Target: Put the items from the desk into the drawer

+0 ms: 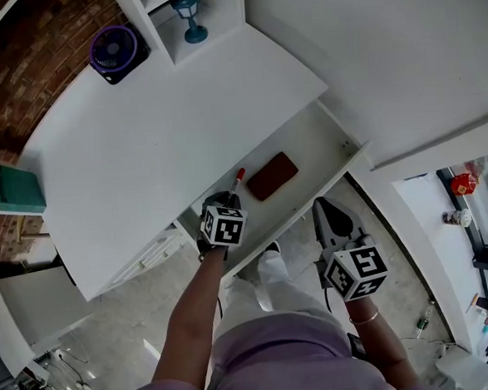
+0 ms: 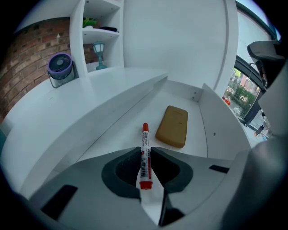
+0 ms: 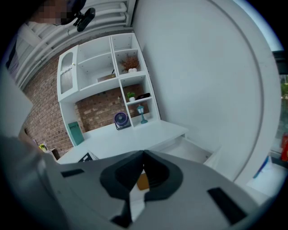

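A red-capped white marker (image 2: 145,150) is clamped between the jaws of my left gripper (image 2: 145,153), which is shut on it. The marker (image 1: 237,181) points out over the open white drawer (image 1: 324,147) under the desk's front edge. A flat brown case (image 2: 173,126) lies on the drawer floor just right of the marker's tip and shows in the head view as the brown case (image 1: 272,176). My right gripper (image 1: 322,204) hangs in front of the drawer's right end, above the floor. Its jaws meet at the tips in the right gripper view, with nothing held by the right gripper (image 3: 144,155).
A purple desk fan (image 1: 115,51) stands at the back of the white desk (image 1: 164,129). A teal lamp (image 1: 188,19) sits in a shelf cubby, and a teal book (image 1: 12,188) stands at the left. A white wall (image 1: 400,46) runs along the drawer's right side.
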